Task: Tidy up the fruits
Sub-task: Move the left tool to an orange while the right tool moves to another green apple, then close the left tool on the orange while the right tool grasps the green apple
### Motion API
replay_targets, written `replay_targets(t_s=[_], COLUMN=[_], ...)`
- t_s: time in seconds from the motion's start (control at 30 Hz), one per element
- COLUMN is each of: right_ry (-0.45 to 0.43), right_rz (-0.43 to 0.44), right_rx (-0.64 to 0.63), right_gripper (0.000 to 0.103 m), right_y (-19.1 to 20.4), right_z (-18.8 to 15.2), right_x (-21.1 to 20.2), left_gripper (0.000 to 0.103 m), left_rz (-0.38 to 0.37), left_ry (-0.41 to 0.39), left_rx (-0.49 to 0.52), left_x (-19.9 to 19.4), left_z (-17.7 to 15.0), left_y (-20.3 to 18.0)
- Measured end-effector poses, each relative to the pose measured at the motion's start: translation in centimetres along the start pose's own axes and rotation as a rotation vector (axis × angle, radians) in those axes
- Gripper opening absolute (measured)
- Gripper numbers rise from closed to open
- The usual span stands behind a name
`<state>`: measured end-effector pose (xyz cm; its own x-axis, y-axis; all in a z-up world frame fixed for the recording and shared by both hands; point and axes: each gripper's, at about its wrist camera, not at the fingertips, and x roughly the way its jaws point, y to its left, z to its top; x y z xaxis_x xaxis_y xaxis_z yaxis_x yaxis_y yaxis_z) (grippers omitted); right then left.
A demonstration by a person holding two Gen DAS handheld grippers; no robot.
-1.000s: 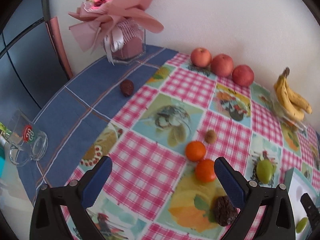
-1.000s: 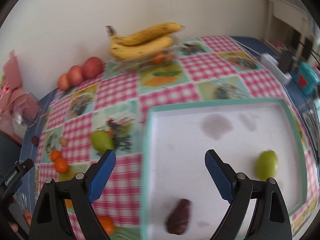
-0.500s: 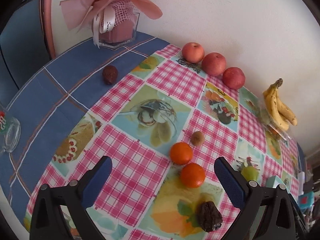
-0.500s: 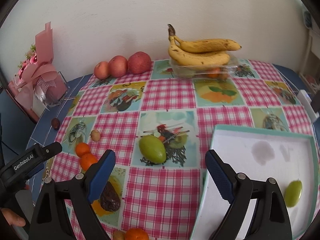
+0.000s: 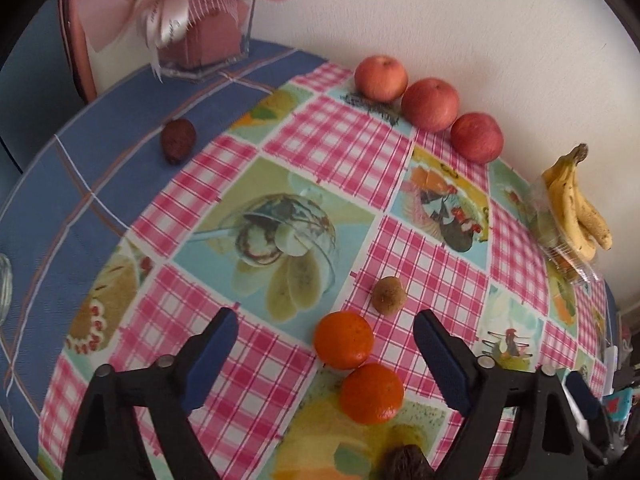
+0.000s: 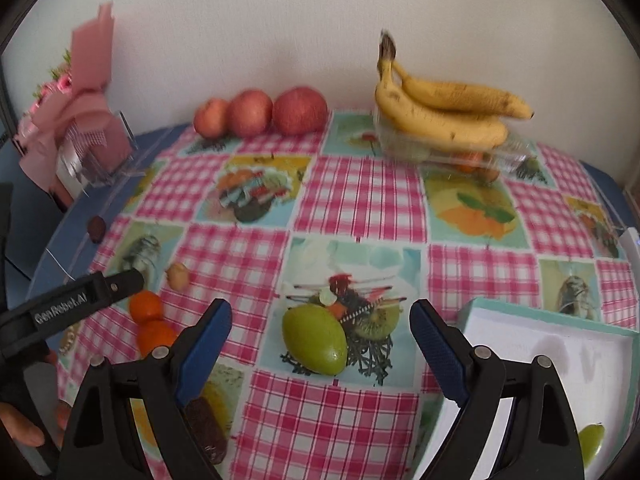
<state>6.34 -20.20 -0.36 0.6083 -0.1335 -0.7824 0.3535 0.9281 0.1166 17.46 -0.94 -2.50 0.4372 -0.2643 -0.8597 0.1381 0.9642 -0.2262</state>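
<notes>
White wall behind; bench (image 6: 360,196) under checked cloth. Right hand-held gripper (image 6: 320,340) released, jaws spread over green mango (image 6: 314,339), beside white tray (image 6: 472,308). Left hand-held gripper (image 5: 326,354) released above two tangerines (image 5: 343,339). Risk: smooth, rounded mango may slip or roll if pinched off-centre.

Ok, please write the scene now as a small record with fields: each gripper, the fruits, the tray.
left gripper: open, empty, over two oranges
right gripper: open, empty, in front of green fruit
apples: three in a row by wall
bananas: on clear box
tray: one green fruit inside
</notes>
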Motion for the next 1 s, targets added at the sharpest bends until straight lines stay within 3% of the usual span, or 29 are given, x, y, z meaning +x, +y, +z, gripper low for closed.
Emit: replay_targets(t_s=[0.17, 0.2, 0.23, 0.37, 0.4, 0.63, 1.0], right_ry=[0.062, 0.07, 0.076, 0.097, 0.097, 0.096, 0.064], right_rz=[-0.012, -0.015, -0.018, -0.02, -0.005, 0.021, -0.025], right_rx=[-0.009, -0.013, -0.016, -0.022, -0.021, 0.015, 0.122], right_gripper=[0.089, 0.082, 0.066, 0.048, 0.043, 0.043, 0.043], right_y=[0.0, 0.0, 0.1, 0.2, 0.3, -0.1, -2.4], right_z=[-0.5, -0.6, -0.6, -1.1, -1.1, -0.8, -0.3], right_x=[2.4, 2.7, 3.0, 3.7, 3.7, 2.6, -2.6], left_gripper=[0.065, 0.063, 0.06, 0.038, 0.038, 0.037, 0.037], left_rz=[0.002, 0.0, 0.004, -0.052, -0.056, -0.1, -0.177], left_ry=[0.064, 0.071, 0.065, 0.086, 0.089, 0.081, 0.012], left_rx=[-0.026, -0.025, -0.015, -0.029, -0.031, -0.049, 0.01], left_x=[2.1, 2.4, 2.3, 2.4, 2.4, 1.0, -4.1], left_z=[-0.3, -0.4, -0.5, -0.6, -0.7, -0.5, -0.7], left_y=[0.3, 0.3, 0.2, -0.1, -0.2, 0.1, -1.9])
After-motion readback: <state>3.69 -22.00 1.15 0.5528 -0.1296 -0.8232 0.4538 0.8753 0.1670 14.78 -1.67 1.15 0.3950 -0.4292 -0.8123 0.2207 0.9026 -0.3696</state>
